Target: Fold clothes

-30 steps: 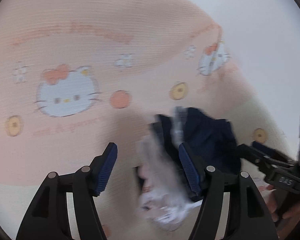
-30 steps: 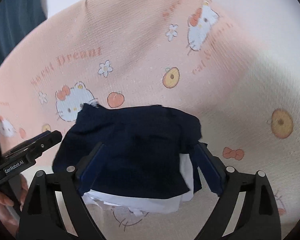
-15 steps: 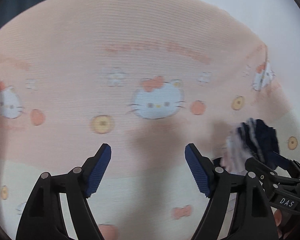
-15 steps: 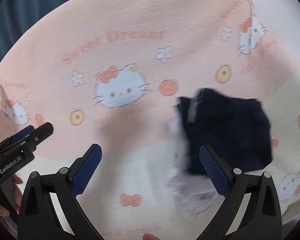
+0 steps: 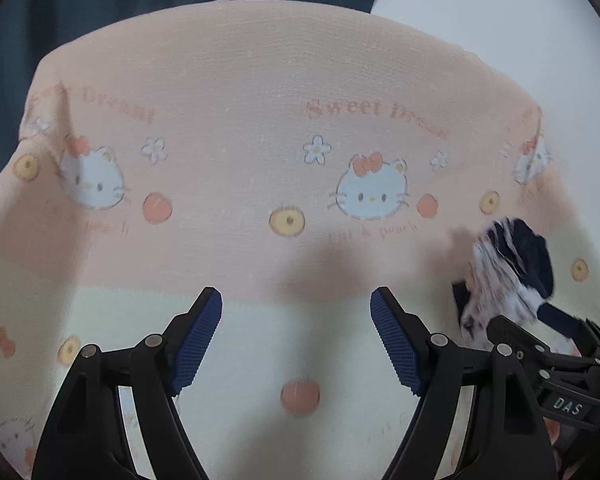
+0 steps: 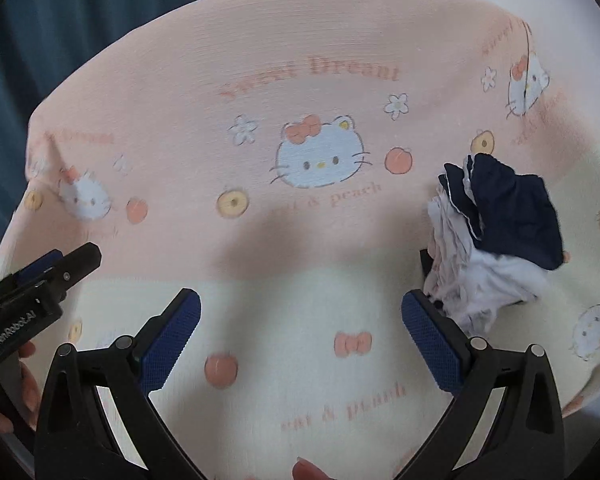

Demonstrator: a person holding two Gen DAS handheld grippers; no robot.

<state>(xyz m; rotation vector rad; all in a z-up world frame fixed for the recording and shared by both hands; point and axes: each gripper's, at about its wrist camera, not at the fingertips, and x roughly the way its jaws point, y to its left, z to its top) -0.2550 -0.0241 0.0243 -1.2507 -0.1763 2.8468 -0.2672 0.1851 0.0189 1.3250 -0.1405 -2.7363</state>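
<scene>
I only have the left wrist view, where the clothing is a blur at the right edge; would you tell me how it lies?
Observer: The right wrist view shows it sharply: a navy garment crumpled over a white garment on the printed sheet.
Operator: Is the right tool holding it?
Observer: No; the right tool is open, only sheet between its pads; both garments lie outside its right finger.
Operator: Anything else there?
Observer: A person's fingertip shows at that view's bottom edge.
</scene>
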